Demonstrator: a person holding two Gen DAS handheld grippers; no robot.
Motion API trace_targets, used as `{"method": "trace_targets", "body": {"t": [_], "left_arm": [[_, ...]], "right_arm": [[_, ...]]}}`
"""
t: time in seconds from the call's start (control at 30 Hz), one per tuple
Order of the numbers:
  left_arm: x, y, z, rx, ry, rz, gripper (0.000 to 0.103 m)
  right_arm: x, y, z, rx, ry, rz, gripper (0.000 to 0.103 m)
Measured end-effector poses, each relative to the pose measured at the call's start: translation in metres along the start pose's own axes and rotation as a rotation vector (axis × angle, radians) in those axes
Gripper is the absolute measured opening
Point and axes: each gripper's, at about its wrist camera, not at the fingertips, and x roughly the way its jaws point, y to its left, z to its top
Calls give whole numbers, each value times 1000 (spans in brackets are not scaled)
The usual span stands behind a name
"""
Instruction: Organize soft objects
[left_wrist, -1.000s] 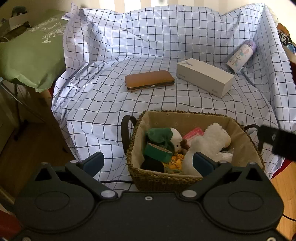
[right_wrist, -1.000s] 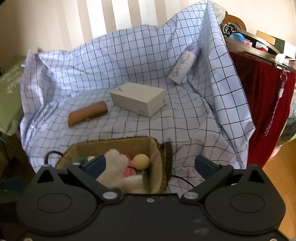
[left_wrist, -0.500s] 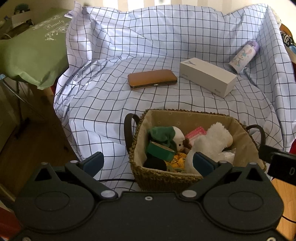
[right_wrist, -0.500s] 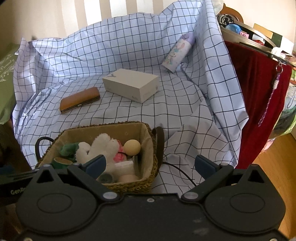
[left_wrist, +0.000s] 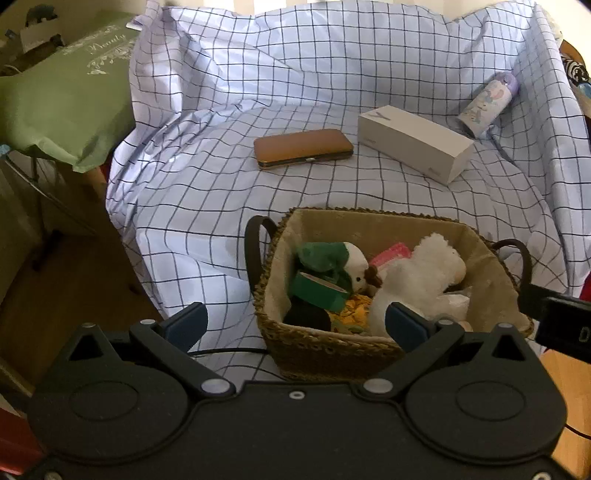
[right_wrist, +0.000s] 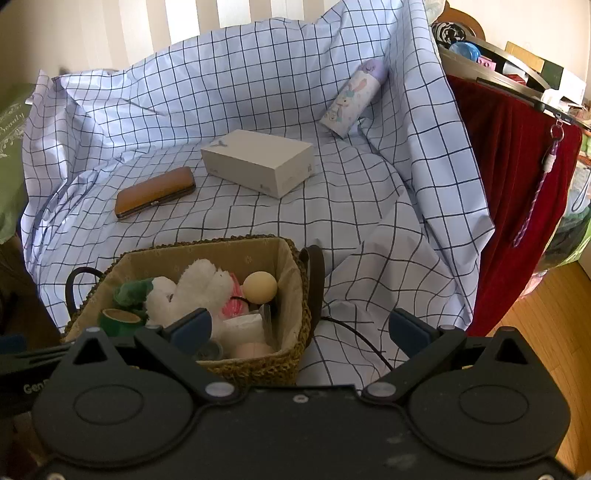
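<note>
A woven basket with dark handles sits at the near edge of a checked sheet. It holds a white plush toy, a green-and-white plush, a pink item, a green tape roll, a cream ball and other small things. My left gripper is open and empty, just in front of the basket. My right gripper is open and empty, over the basket's right rim.
On the checked sheet lie a brown case, a white box and a patterned bottle. A green cushion is left; a red cloth hangs right. A black cable runs by the basket.
Both grippers have drawn back and lifted slightly, so the basket sits lower and further from the fingers in both views. Both stay open and empty.
</note>
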Motion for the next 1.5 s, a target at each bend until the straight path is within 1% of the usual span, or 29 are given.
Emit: {"method": "trace_targets", "body": {"t": [0.53, 1.5], "left_arm": [[5, 2, -1, -1, 30, -12, 99], [5, -1, -4, 7, 38, -10, 99]], "right_arm": [[1, 1, -2, 0, 9, 8, 103], [2, 1, -4, 6, 19, 15, 103]]}}
